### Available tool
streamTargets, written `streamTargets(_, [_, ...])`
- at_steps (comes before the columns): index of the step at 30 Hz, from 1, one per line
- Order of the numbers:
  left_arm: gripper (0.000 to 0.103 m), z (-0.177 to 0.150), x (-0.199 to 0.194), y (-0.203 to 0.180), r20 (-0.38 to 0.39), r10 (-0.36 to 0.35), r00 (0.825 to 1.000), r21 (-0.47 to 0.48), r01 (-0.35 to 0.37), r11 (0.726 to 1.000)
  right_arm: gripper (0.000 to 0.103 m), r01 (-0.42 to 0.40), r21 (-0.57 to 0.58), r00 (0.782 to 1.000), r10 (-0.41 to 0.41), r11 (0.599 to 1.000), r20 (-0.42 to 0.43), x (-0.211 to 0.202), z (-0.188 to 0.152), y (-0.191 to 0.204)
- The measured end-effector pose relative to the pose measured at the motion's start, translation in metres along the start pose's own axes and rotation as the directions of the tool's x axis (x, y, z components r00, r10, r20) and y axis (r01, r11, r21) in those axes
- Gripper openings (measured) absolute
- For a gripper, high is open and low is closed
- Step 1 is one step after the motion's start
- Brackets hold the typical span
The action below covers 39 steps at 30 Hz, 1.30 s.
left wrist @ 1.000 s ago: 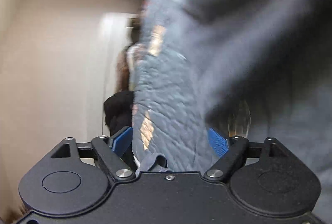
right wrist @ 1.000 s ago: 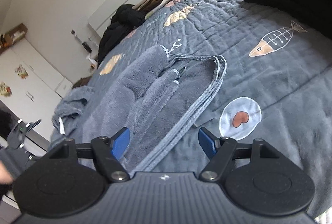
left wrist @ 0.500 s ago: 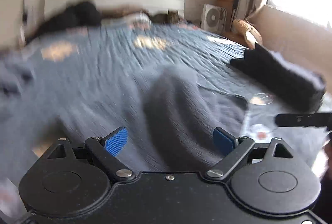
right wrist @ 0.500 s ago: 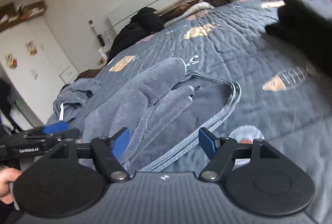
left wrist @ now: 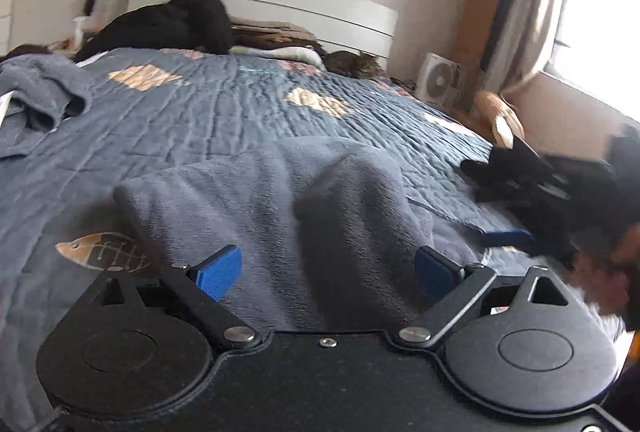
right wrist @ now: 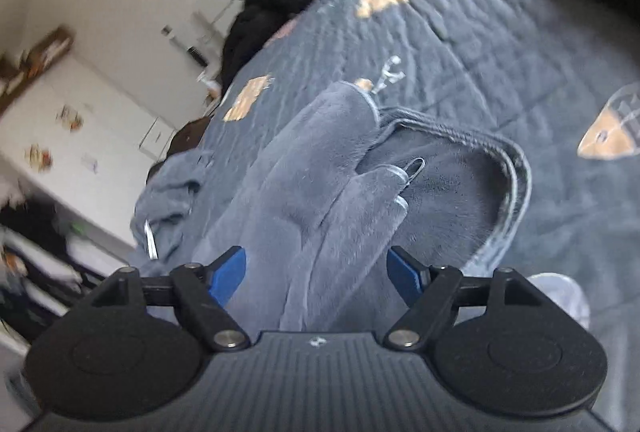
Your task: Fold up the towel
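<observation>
Left wrist view shows the left gripper (left wrist: 328,272) nearest, its blue pads spread wide with nothing between them, poised just above the grey towel (left wrist: 280,200). That towel lies on the quilted bedspread (left wrist: 224,112) in a doubled, lumpy heap, one fold ridged up the middle. From the right wrist, the right gripper (right wrist: 318,270) is likewise spread wide and empty over the same towel (right wrist: 320,168), whose hemmed edge curls round at the right with a hanging loop showing. Judging by the uneven layers, a fold has been laid but not squared; the next grasp would need both hemmed corners pinched together. Farther off sit a second crumpled grey cloth (left wrist: 40,88), dark clothing (left wrist: 168,24) and the white headboard (left wrist: 260,0).
</observation>
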<state>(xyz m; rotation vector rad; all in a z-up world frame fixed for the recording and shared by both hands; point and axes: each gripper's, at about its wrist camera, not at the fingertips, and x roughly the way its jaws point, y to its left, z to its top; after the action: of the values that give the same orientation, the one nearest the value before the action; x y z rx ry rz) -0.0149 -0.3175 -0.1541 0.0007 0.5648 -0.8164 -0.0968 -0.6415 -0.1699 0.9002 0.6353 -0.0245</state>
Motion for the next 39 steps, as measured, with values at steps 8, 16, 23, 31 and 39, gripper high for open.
streamTargets(8, [0.094,-0.008,0.012,-0.015,-0.001,-0.024,1.000,0.098,0.024,0.995,0.077,-0.039,0.240,0.999,0.040,0.970,-0.002,0.034,0.000,-0.033])
streamTargets(16, [0.094,-0.008,0.010,-0.011,-0.039,-0.057,0.998,0.060,0.060,0.996,0.077,-0.026,0.294,1.000,0.027,0.956,0.000,0.050,-0.002,-0.039])
streamTargets(23, [0.094,-0.008,0.013,-0.011,-0.114,-0.133,0.985,0.015,0.136,0.991,0.076,0.004,0.262,1.000,0.004,0.965,-0.029,0.058,0.005,-0.032])
streamTargets(31, [0.094,-0.008,0.002,-0.018,-0.101,-0.137,0.985,0.040,0.141,0.989,0.075,0.031,0.258,0.999,-0.022,0.966,-0.038,0.063,0.008,-0.030])
streamTargets(39, [0.094,-0.002,-0.010,-0.019,-0.078,-0.153,0.985,0.030,0.156,0.987,0.069,0.065,0.244,0.997,-0.055,0.967,-0.048,0.066,0.009,-0.026])
